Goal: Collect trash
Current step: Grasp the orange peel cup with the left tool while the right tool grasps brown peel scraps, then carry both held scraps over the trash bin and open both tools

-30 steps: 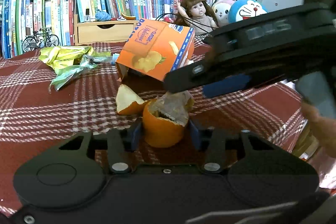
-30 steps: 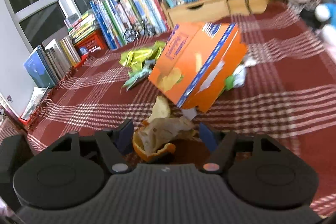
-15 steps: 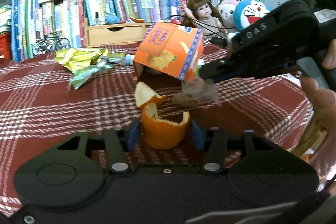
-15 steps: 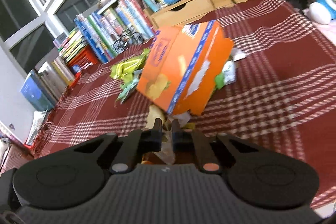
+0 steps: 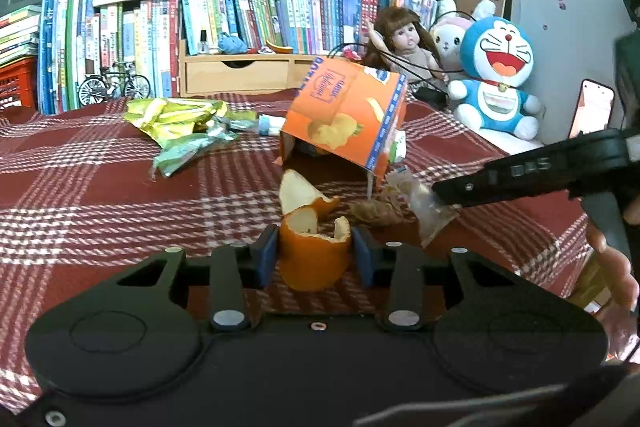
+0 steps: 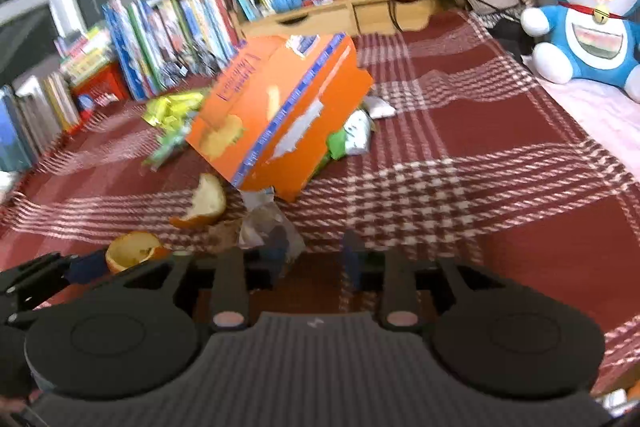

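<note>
While the left gripper [image 5: 314, 255] closes on the cupped orange peel [image 5: 313, 254] near the desk's [image 5: 80, 195] front, the right gripper's [image 6: 310, 255] fingers, clenched a moment ago, open, releasing the crumpled clear wrapper [image 6: 269, 227] short of the tipped orange carton [image 6: 276, 111].

In the lower part of my left view I see an orange peel [image 5: 314, 261], waxy outside and with a matt white pith inside. It lies on a woven cloth [image 5: 100, 195], rough, with red and white checks. The box [image 5: 346, 115] in the centre is printed cardboard with a light gloss. At upper left lie crinkled foil wrappers [image 5: 176, 115], shiny. The gripper bodies look to be matt black plastic.
</note>
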